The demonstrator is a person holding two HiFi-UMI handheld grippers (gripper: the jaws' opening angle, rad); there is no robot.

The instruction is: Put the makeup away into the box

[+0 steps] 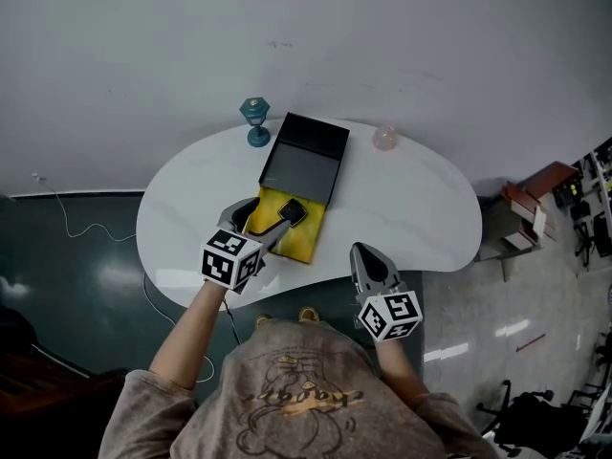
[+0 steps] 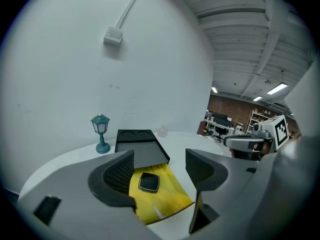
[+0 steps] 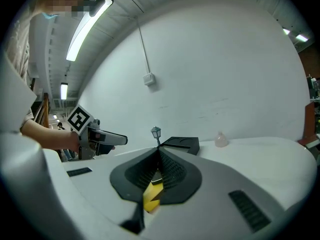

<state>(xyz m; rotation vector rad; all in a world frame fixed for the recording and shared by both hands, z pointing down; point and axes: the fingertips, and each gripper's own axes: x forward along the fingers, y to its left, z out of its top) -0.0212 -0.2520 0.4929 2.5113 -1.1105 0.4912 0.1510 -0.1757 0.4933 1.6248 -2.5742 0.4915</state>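
- Our left tongs [image 2: 159, 161] are spread wide with nothing pinched, hanging just above the black compact [image 2: 148, 182].
- That compact lies on a yellow sheet [image 2: 167, 196] right in front of the open black box [image 2: 135, 146], not in it.
- Our right tongs [image 3: 159, 153] are pressed together and empty, by the white table's [image 1: 411, 218] near edge.

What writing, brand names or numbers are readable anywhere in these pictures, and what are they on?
Nothing here can be read.
Sweatshirt print: lettering too blurred to read.
Left marker cube and right marker cube: square patterns only, no words.
Black box and compact: no label shows.
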